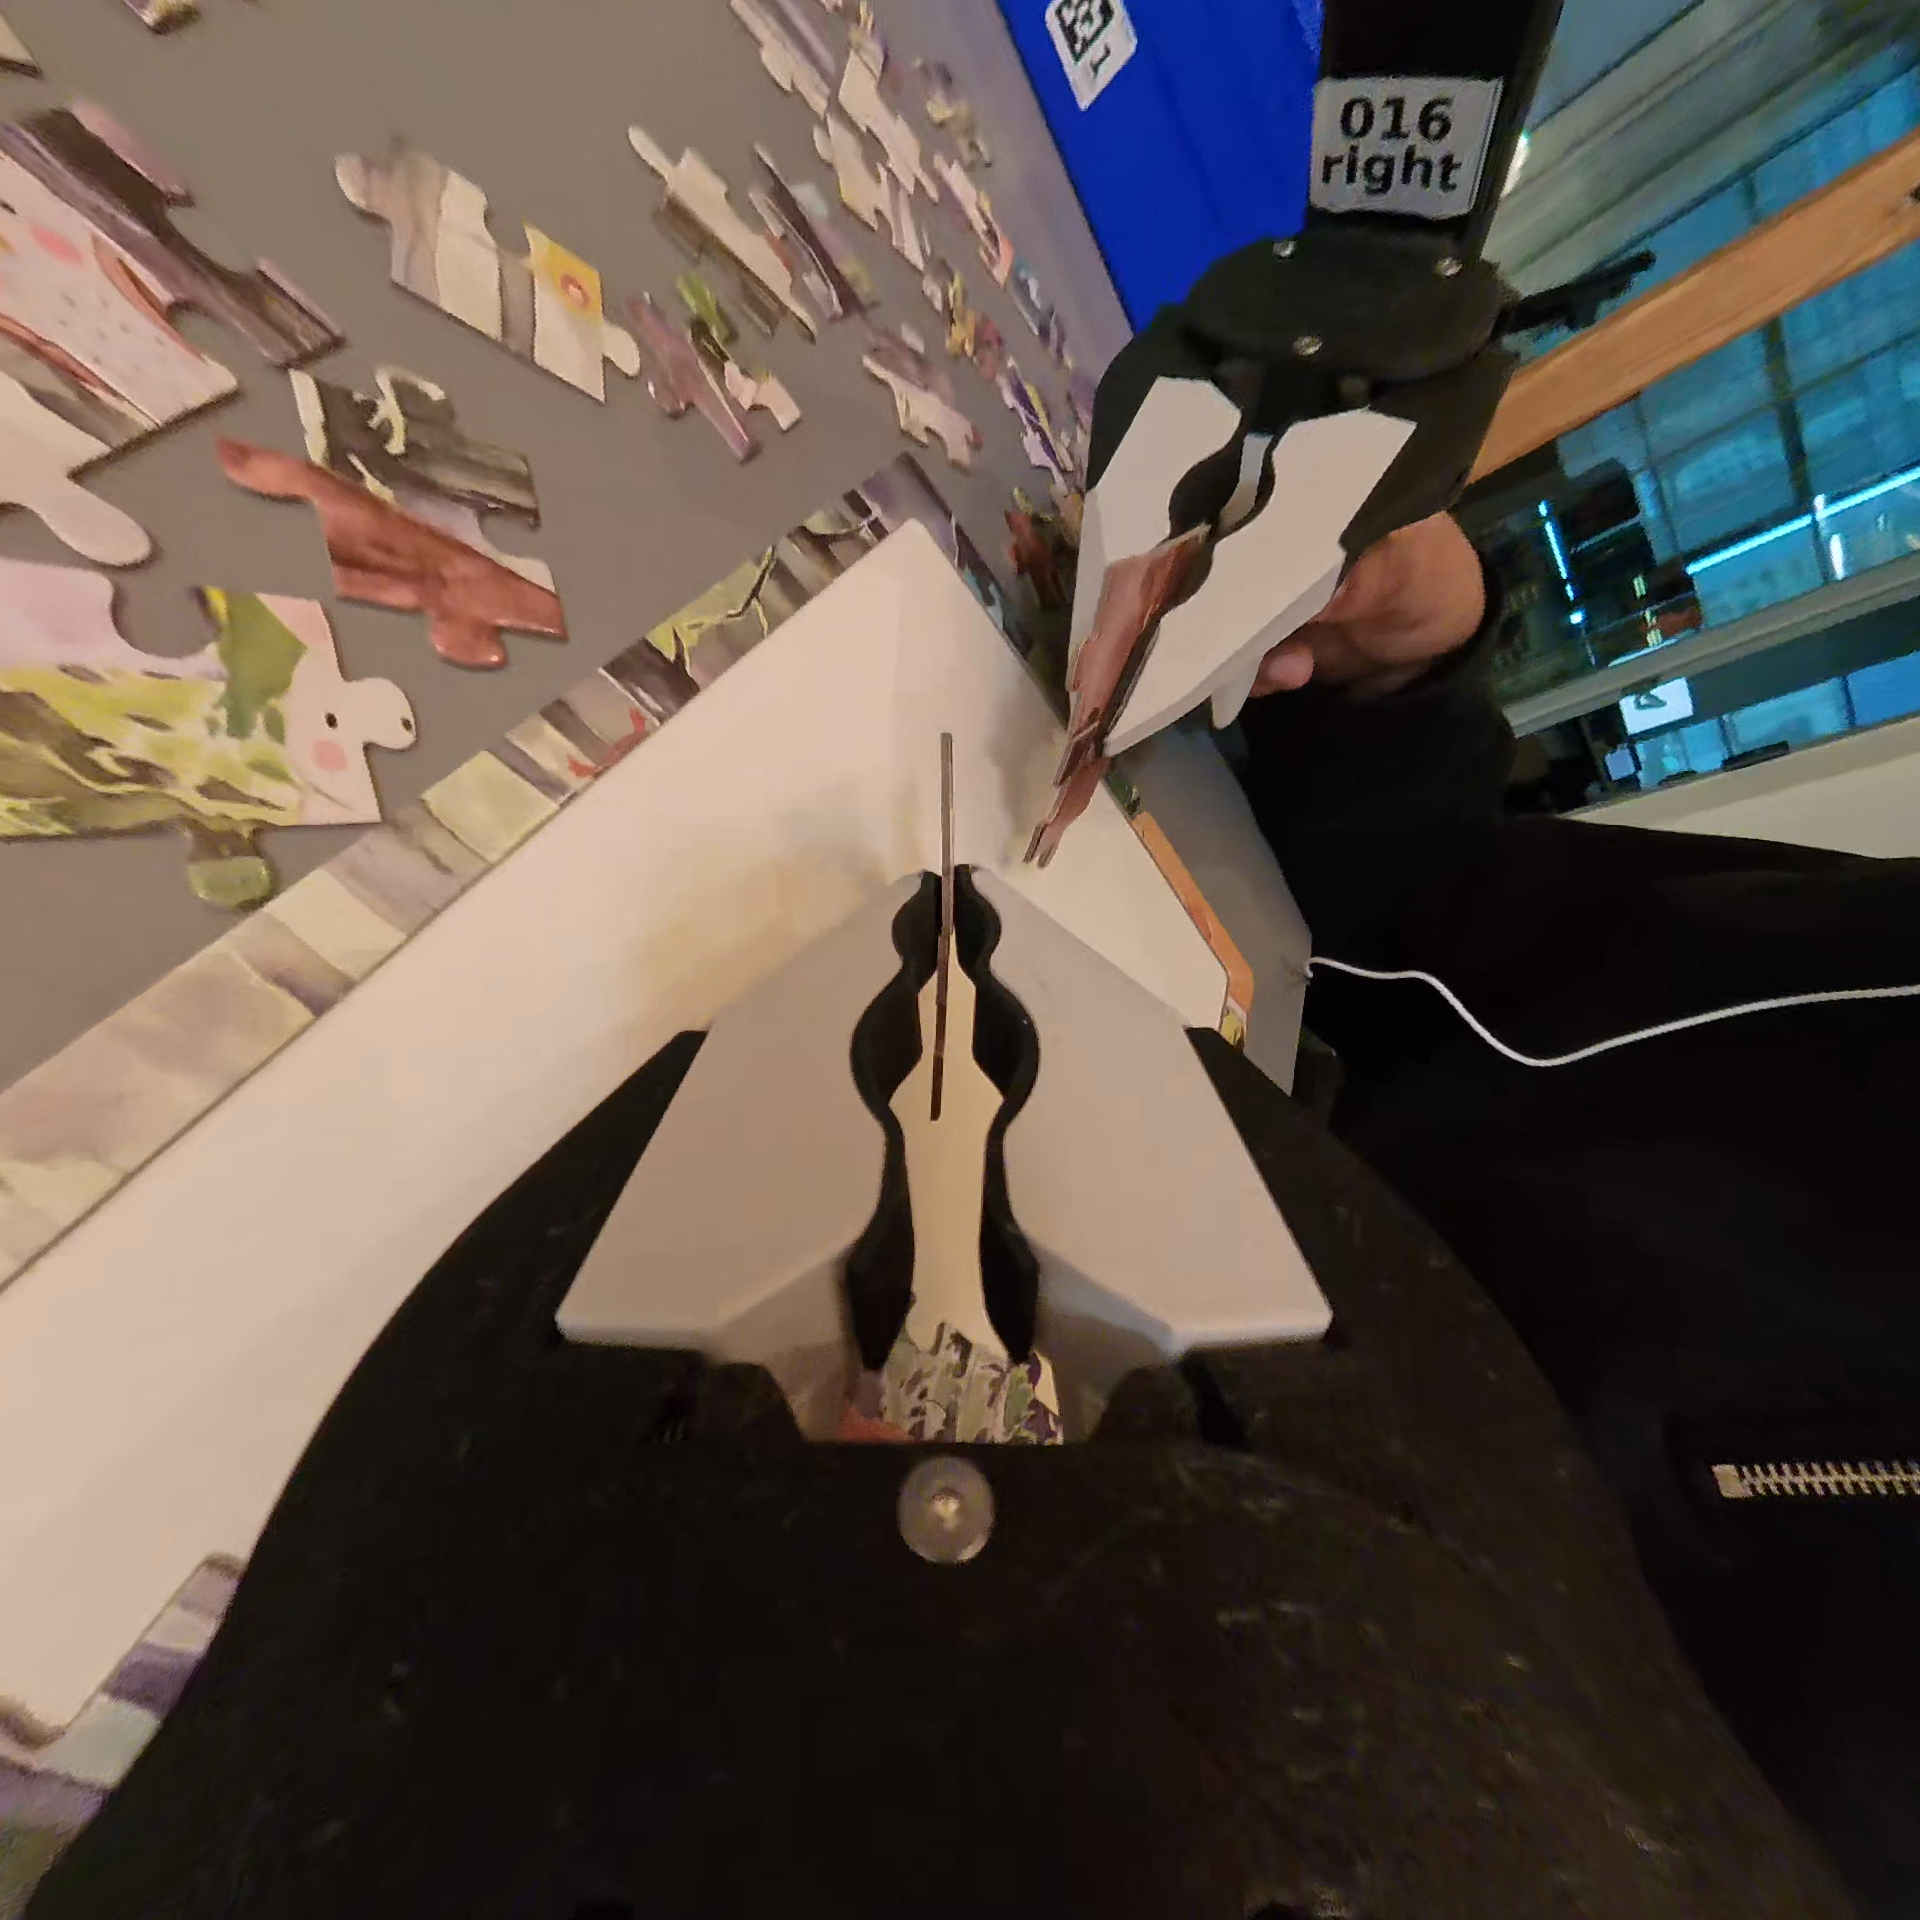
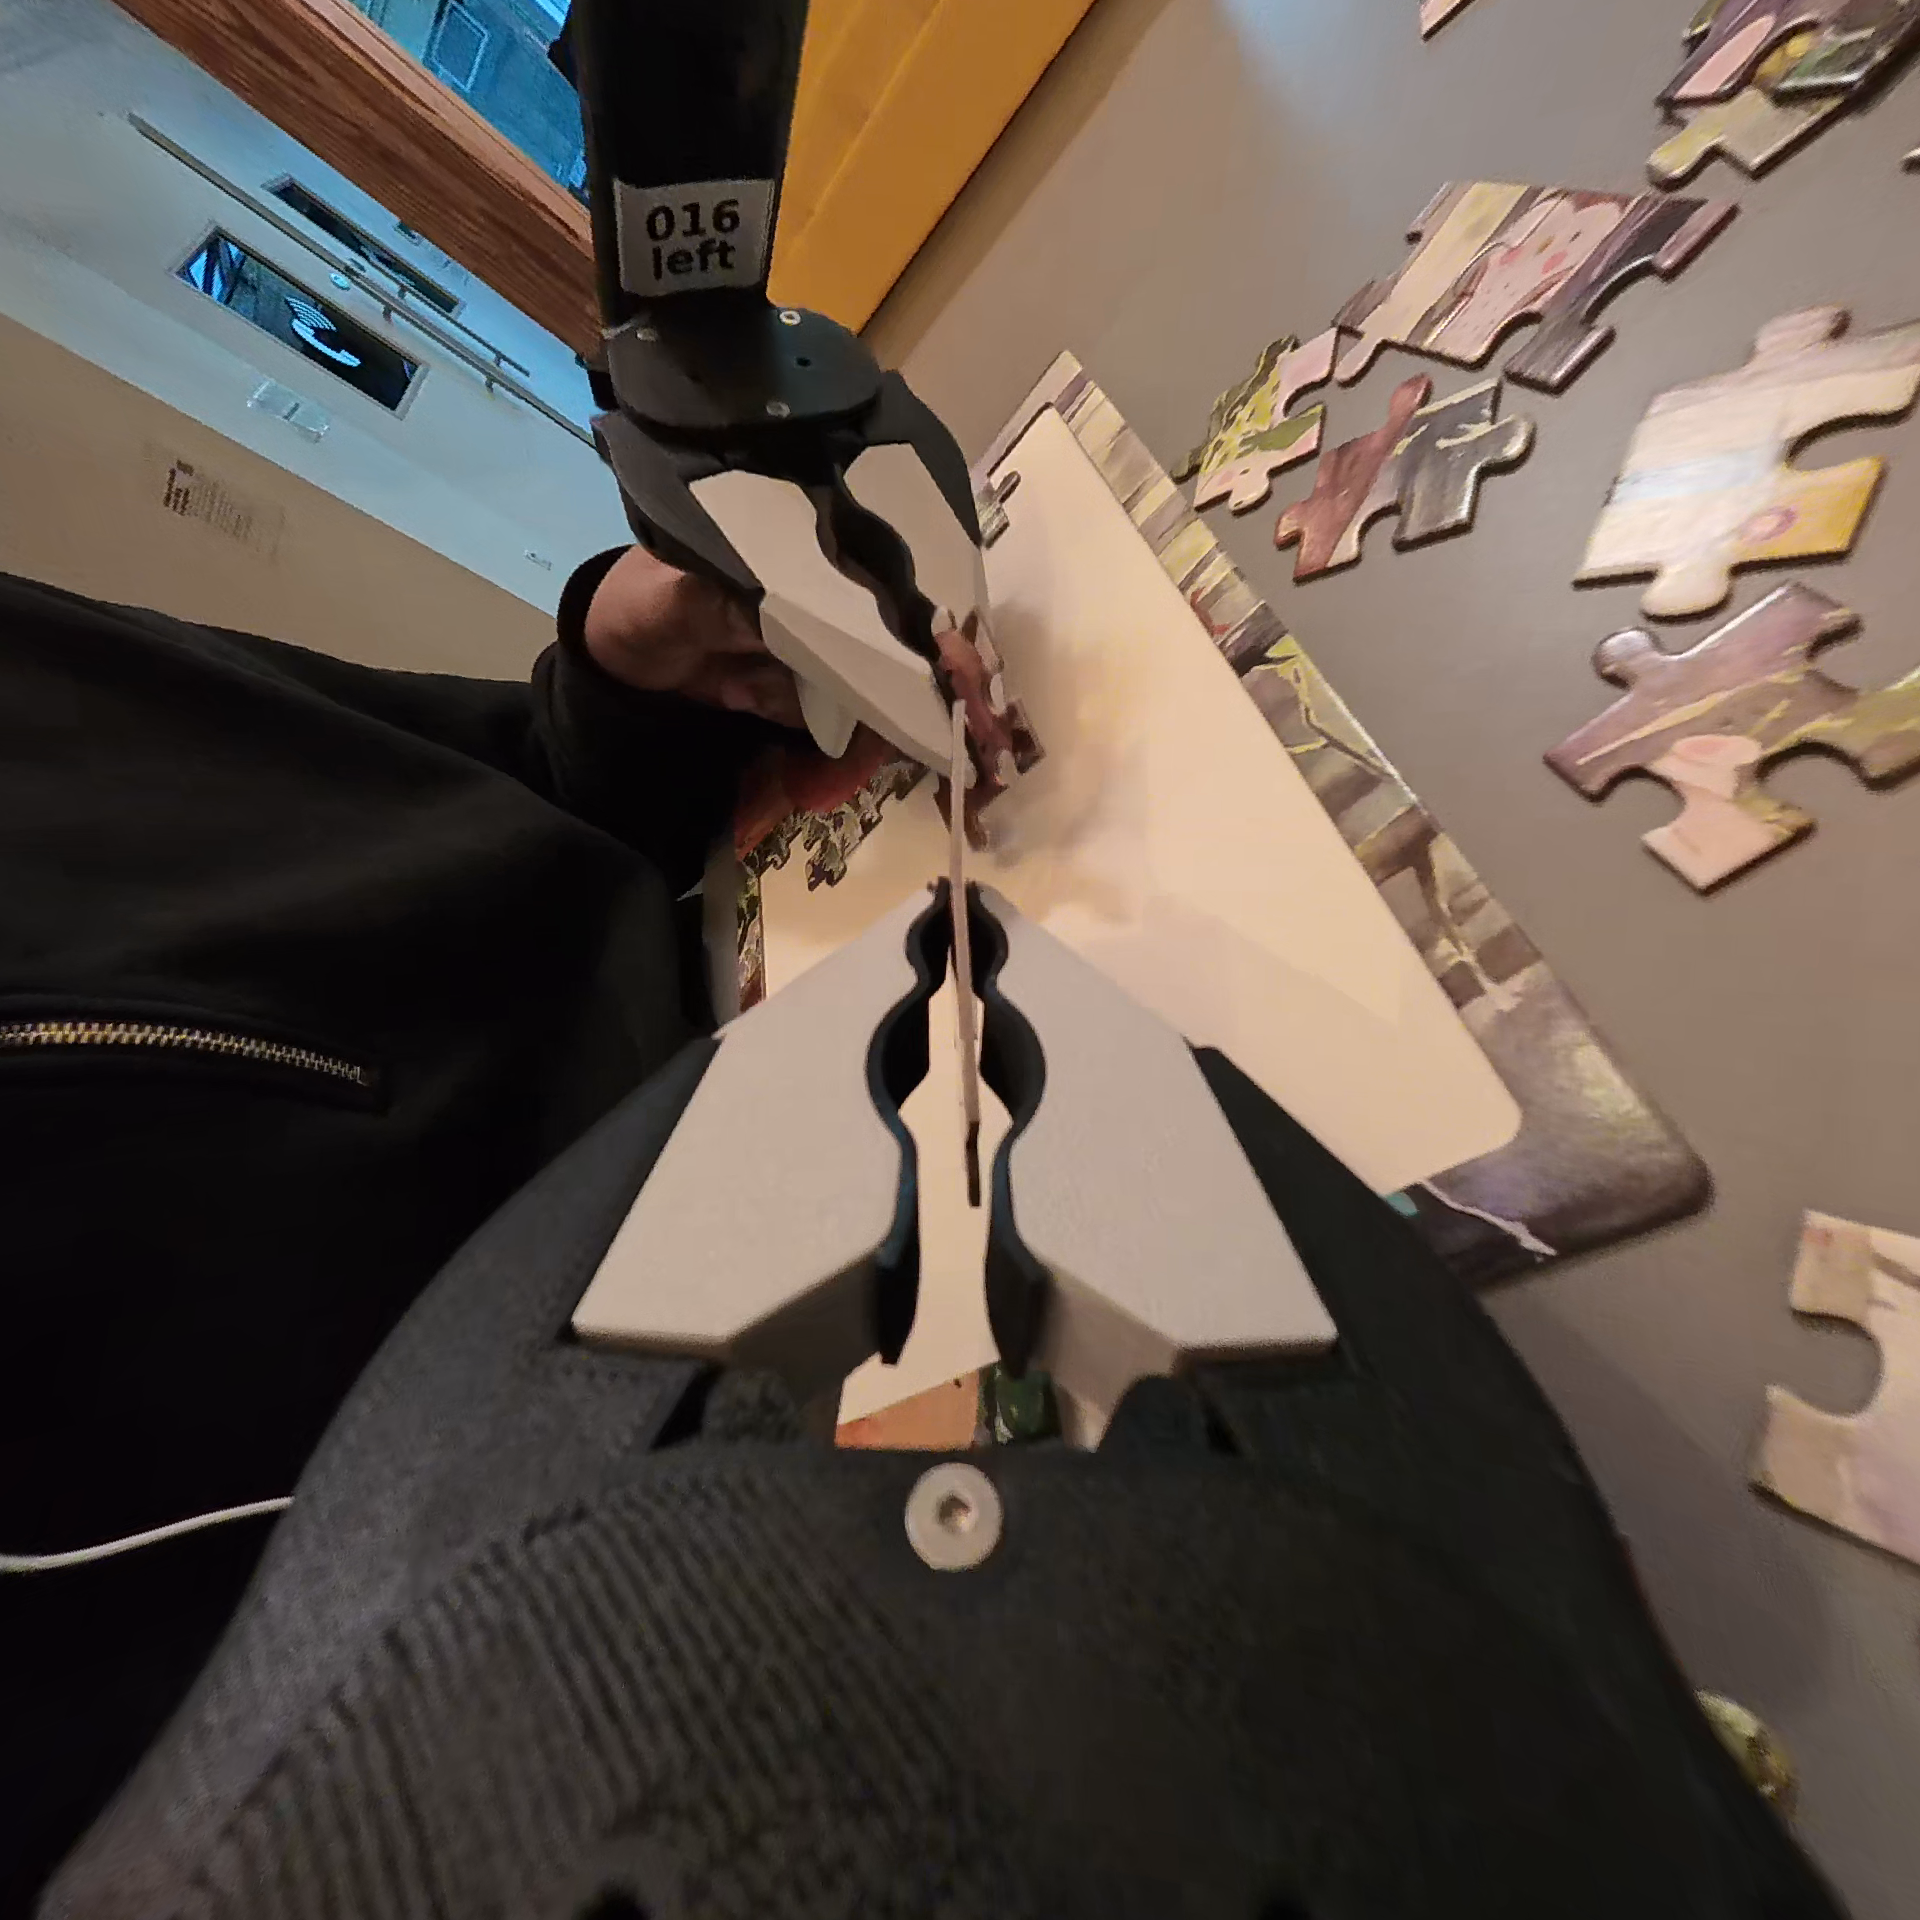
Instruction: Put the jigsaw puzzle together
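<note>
Each gripper clamps one jigsaw piece edge-on above the white puzzle board (image 1: 623, 935). The left gripper (image 1: 945, 883) has its jaws closed narrow on a thin piece (image 1: 945, 821) that sticks up past the fingertips, only its edge showing. The right gripper (image 2: 961, 899) is likewise pinched tight on a pale-backed piece (image 2: 964, 997). Seen from the left wrist view, that right-hand piece (image 1: 1117, 644) has a reddish-brown printed face and hangs down with its lower tabs just above the board's near corner. In the right wrist view the left gripper's piece (image 2: 987, 707) shows a dark red-brown face, and the two held pieces meet or overlap; whether they truly touch cannot be told.

The board has a painted border frame (image 2: 1455, 883) in grey, purple and green, and a few joined pieces (image 2: 821, 821) lie along its edge nearest the person.

On the grey table (image 1: 260, 156) beside the board, loose pieces are scattered: a brown one (image 1: 405, 551), a green-and-pink one (image 1: 208, 717), and several purple and yellow ones (image 2: 1725, 717), all apart from the board. A person's black jacket (image 1: 1662, 1247) and a white cable (image 1: 1558, 1039) lie behind the grippers.
</note>
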A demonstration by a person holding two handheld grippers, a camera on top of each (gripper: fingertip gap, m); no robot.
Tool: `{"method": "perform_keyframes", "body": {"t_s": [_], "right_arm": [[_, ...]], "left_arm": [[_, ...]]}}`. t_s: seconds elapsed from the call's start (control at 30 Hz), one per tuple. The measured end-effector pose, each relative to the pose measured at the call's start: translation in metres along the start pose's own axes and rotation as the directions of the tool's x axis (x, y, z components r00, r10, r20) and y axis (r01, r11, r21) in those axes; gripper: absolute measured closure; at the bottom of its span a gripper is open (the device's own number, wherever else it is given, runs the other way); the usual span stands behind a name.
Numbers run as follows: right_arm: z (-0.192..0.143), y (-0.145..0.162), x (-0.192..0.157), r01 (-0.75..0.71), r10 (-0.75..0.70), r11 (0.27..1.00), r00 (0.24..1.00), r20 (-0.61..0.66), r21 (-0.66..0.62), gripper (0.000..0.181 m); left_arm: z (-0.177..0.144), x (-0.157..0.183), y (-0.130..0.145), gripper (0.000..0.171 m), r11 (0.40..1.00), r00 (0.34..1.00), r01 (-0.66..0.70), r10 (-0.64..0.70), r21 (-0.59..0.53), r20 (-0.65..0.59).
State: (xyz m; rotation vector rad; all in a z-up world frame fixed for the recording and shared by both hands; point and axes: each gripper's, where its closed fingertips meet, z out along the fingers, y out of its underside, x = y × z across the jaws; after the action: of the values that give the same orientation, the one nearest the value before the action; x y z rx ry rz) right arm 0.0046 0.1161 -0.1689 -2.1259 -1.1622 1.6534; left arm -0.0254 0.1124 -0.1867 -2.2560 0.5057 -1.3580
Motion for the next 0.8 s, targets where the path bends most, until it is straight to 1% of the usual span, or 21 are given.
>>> {"method": "perform_keyframes", "body": {"t_s": [0.1,0.13,0.2,0.23,0.3,0.33,0.4,0.5,0.7,0.8], "right_arm": [[0.0,0.0,0.0,0.004,-0.004,1.0,1.0,-0.001,0.001,0.181],[0.001,0.0,-0.001,0.005,-0.005,1.0,1.0,0.0,-0.001,0.181],[0.002,0.001,-0.001,0.007,-0.007,1.0,1.0,0.001,-0.003,0.181],[0.002,0.001,-0.001,0.008,-0.008,1.0,1.0,0.0,-0.005,0.181],[0.002,0.001,-0.001,0.009,-0.009,1.0,1.0,-0.001,-0.004,0.181],[0.002,0.0,-0.001,0.009,-0.009,1.0,1.0,-0.001,-0.001,0.181],[0.001,-0.001,-0.001,0.012,-0.012,1.0,1.0,-0.003,0.008,0.181],[0.0,-0.003,-0.001,0.013,-0.013,1.0,1.0,-0.002,0.02,0.181],[-0.003,-0.007,0.001,0.009,-0.009,0.999,1.0,-0.003,0.044,0.181],[-0.004,-0.008,0.002,0.011,-0.01,0.999,1.0,-0.007,0.05,0.181]], "left_arm": [[0.003,0.003,0.003,0.171,1.0,1.0,0.004,-0.004,-0.021,-0.007],[0.003,0.0,0.004,0.168,0.999,1.0,0.001,0.0,-0.033,0.01],[-0.001,-0.014,0.007,0.152,0.997,0.994,-0.033,0.04,-0.067,0.106],[-0.004,-0.019,0.008,0.152,0.995,0.986,-0.057,0.069,-0.083,0.151],[-0.013,-0.023,0.005,0.146,0.993,0.977,-0.08,0.095,-0.085,0.19],[-0.018,-0.023,0.003,0.146,0.993,0.975,-0.087,0.102,-0.081,0.199],[-0.027,-0.022,0.002,0.148,0.992,0.975,-0.089,0.104,-0.089,0.196],[-0.032,-0.022,0.013,0.148,0.985,0.975,-0.079,0.107,-0.151,0.192],[-0.019,-0.016,0.027,0.15,0.969,0.972,-0.111,0.152,-0.222,0.179],[-0.014,-0.01,0.029,0.151,0.967,0.976,-0.114,0.151,-0.229,0.154]]}}
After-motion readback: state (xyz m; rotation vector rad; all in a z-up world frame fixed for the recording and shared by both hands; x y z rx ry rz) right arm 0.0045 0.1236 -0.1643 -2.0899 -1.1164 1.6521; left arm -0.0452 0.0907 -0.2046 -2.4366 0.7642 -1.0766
